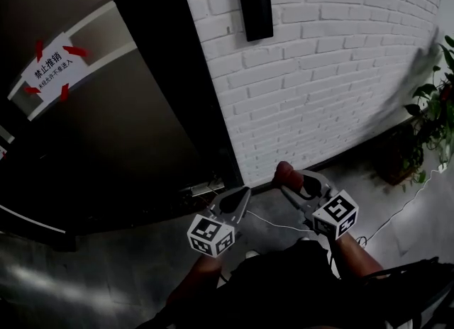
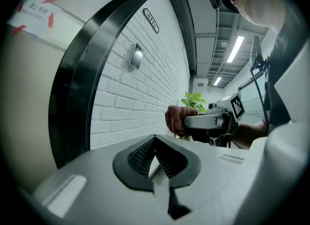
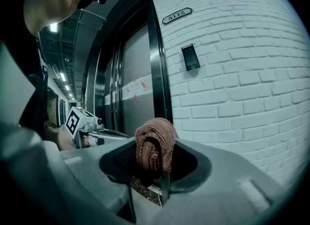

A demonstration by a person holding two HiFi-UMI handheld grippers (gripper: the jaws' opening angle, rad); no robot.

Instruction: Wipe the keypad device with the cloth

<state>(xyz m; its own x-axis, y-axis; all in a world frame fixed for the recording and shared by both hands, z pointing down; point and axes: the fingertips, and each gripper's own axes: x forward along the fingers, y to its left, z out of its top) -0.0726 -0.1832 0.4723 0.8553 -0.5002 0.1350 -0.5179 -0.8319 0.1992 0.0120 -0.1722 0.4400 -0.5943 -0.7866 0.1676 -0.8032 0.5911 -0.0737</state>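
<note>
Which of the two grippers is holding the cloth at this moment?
The right gripper: its jaws are shut on the brown cloth, which sticks out between them. The left gripper has its jaws together with nothing between them.

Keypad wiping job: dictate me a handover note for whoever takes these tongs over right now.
The left tongs are shut and empty, held low.
The right tongs are shut on the brown cloth.
The keypad hangs on the white brick wall, right of the dark door, well above the cloth and apart from it.
Done: cloth in grip.
Left: raise the cloth to the keypad and wipe it.
</note>
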